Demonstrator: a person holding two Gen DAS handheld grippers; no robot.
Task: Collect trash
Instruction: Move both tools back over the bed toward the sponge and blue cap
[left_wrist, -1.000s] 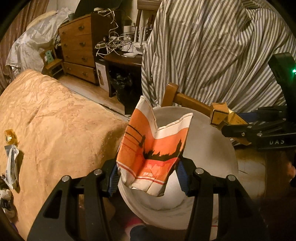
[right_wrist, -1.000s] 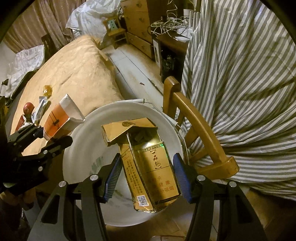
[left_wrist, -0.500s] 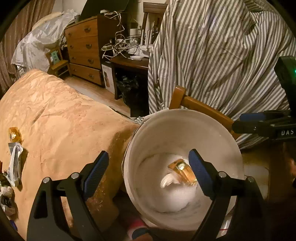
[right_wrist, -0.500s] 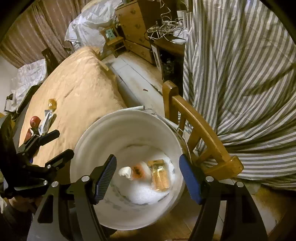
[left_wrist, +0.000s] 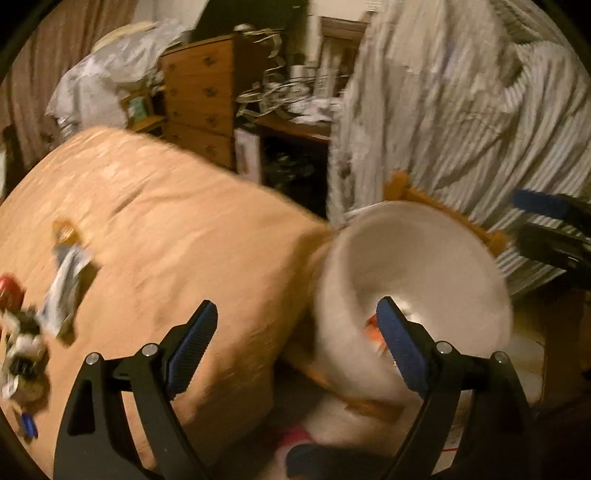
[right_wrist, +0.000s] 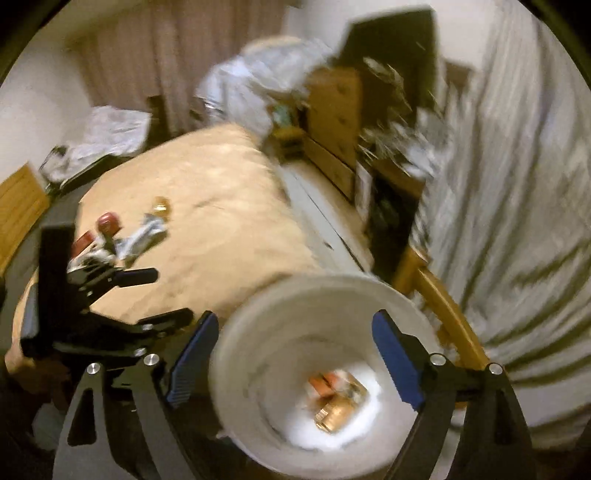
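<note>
Both my grippers empty: left gripper (left_wrist: 295, 352) spread wide, right gripper (right_wrist: 295, 360) opening over bucket (right_wrist: 258, 332). Wrappers (right_wrist: 142, 236) on bed (right_wrist: 207, 221) next.

Dim, warm light. A wooden chest of drawers (left_wrist: 201, 107) stands against the far wall beside brown curtains (right_wrist: 122, 70). Striped cloth (left_wrist: 461, 122) drapes a wooden chair (right_wrist: 443, 306).

Orange and gold wrappers (right_wrist: 334, 400) at white bucket (right_wrist: 258, 325) bottom

Black tool (left_wrist: 295, 350), blue ribbed pads (left_wrist: 400, 350), silver screws.
</note>
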